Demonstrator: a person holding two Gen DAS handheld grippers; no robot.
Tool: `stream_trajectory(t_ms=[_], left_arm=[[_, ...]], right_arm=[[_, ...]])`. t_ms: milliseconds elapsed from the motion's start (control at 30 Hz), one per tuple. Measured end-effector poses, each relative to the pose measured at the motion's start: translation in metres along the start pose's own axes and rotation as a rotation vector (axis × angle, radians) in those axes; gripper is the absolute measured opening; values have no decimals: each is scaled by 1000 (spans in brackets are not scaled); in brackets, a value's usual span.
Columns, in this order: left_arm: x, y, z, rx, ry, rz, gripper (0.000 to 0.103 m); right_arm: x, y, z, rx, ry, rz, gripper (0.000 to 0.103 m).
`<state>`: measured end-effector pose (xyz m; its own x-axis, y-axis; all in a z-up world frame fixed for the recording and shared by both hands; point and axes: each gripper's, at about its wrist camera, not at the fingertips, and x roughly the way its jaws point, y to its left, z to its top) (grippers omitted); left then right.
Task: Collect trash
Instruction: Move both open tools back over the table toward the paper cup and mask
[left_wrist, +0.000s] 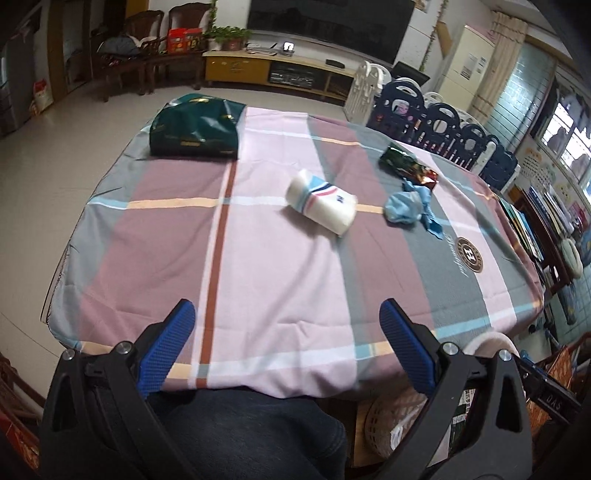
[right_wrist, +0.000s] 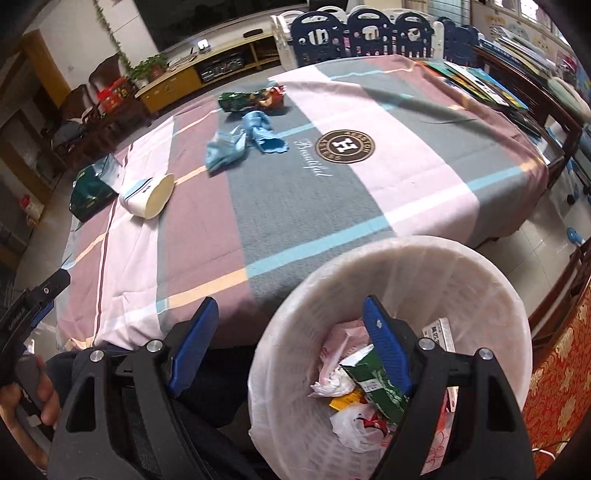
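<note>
A white paper cup (left_wrist: 322, 201) lies on its side mid-table; it also shows in the right wrist view (right_wrist: 149, 196). Crumpled blue plastic (left_wrist: 410, 206) (right_wrist: 242, 140) lies to its right. A green and red snack wrapper (left_wrist: 408, 166) (right_wrist: 253, 99) lies beyond that. A white trash basket (right_wrist: 480, 273) holding wrappers and paper stands beside the table's near edge. My left gripper (left_wrist: 286, 338) is open and empty above the near table edge. My right gripper (right_wrist: 288, 332) is open and empty over the basket's rim, one finger above the trash.
A dark green bag (left_wrist: 195, 127) (right_wrist: 90, 190) lies at the table's far left. The checked tablecloth (left_wrist: 280, 280) covers the table. Blue and white baby-fence panels (left_wrist: 439, 125) and a bookshelf (left_wrist: 535, 229) stand to the right. My lap is under the near edge.
</note>
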<state>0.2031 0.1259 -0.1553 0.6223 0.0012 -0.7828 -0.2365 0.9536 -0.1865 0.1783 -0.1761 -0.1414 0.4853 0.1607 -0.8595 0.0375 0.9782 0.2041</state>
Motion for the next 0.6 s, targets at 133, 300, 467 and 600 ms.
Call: stream_trajectory(t_ms=[133, 300, 467, 600], left_arm=[[13, 6, 14, 14, 15, 8, 99], [39, 10, 44, 76, -4, 41, 99], [70, 23, 87, 76, -19, 31, 99], [87, 31, 92, 61, -5, 7, 99]], right_arm=[[8, 11, 5, -18, 13, 3, 79], [17, 20, 26, -13, 12, 38, 79], [42, 47, 78, -22, -30, 77, 79], [85, 89, 127, -136, -72, 30, 79]])
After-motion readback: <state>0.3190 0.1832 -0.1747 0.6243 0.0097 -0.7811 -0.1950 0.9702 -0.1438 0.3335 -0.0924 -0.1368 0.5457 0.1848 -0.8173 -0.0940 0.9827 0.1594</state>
